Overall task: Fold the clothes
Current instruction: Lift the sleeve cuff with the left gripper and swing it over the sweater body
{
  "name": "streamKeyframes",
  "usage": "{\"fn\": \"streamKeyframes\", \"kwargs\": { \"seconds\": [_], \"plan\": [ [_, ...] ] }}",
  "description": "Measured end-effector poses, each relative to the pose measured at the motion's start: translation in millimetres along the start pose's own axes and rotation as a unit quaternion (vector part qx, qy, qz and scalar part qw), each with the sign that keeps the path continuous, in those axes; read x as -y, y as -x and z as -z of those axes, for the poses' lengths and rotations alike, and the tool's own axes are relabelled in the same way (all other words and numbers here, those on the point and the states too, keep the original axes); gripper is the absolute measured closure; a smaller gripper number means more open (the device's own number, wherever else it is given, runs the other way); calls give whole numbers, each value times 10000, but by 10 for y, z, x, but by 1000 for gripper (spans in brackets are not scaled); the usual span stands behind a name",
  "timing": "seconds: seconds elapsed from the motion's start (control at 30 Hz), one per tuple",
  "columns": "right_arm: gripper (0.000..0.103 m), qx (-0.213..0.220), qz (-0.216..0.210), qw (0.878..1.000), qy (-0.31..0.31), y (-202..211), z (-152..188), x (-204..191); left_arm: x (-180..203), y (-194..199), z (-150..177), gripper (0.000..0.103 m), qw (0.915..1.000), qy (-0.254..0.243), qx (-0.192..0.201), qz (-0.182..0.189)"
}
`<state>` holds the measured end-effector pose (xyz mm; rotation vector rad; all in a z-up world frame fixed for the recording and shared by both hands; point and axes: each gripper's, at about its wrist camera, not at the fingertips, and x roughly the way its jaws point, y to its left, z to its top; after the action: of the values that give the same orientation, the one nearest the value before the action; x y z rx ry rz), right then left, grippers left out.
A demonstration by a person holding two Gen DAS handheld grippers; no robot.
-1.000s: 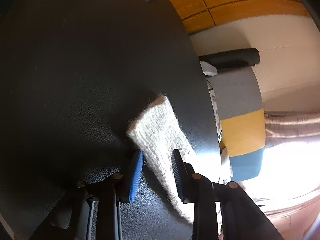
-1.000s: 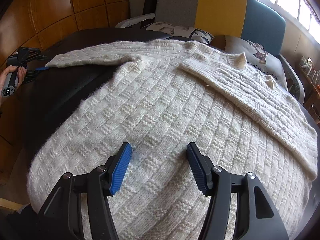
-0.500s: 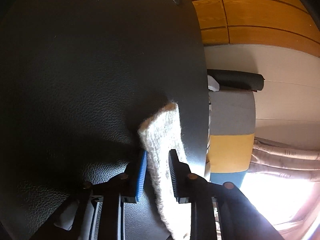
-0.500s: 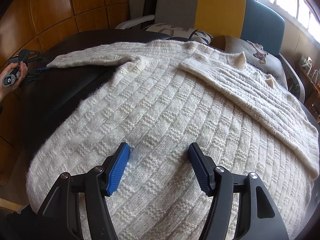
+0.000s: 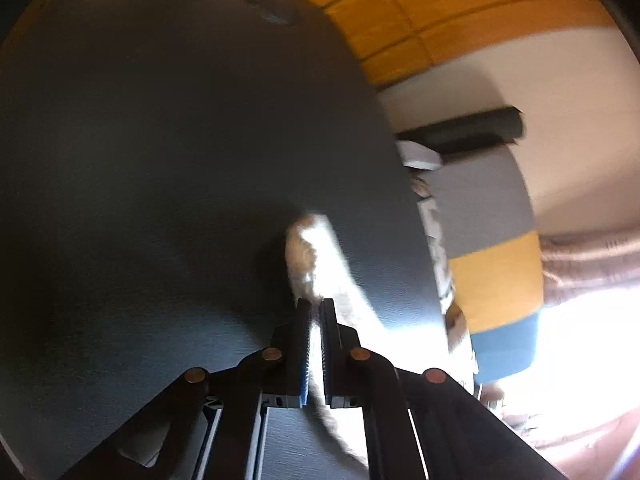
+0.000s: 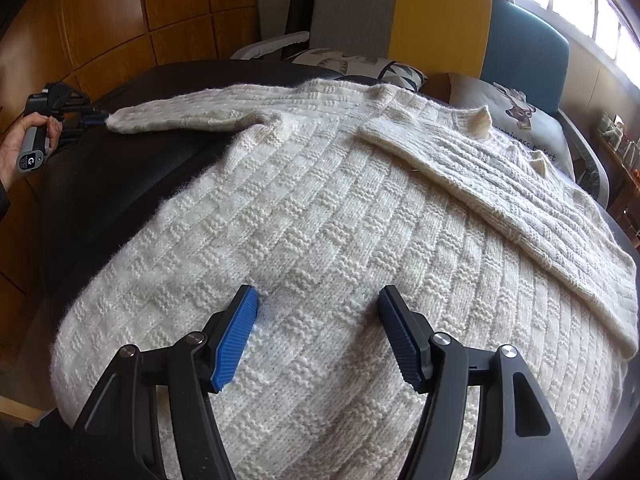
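Sweater (image 6: 320, 220) flat on table (image 6: 120, 184)

You've got a round black leather-textured surface (image 6: 120, 184) underneath. Behind it sits a chair with grey, yellow and blue back panels (image 6: 440, 16), two printed cushions on it: a patterned one (image 6: 360, 66) and a grey one with a cartoon print (image 6: 520, 120). Orange-brown wood wall panels (image 6: 120, 12) at left, bright window (image 6: 580, 0) at right.
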<state>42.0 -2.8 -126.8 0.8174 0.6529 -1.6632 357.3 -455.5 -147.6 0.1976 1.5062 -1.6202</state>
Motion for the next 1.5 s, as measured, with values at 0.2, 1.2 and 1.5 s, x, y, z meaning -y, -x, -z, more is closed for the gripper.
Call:
{"fn": "streamKeyframes", "kwargs": {
  "seconds": [0.2, 1.2, 1.5],
  "plan": [
    [37, 62, 213, 9997, 65, 76, -87, 18, 679, 222, 235, 100, 9896, -1380, 78, 391],
    [64, -185, 879, 9899, -1099, 205, 284, 1086, 2661, 336, 3500, 100, 8386, -4545, -1959, 2275],
    [65, -122, 602, 9922, -1089, 196, 318, 1150, 2920, 356, 3897, 100, 8200, -4614, -2234, 2545]
  ]
}}
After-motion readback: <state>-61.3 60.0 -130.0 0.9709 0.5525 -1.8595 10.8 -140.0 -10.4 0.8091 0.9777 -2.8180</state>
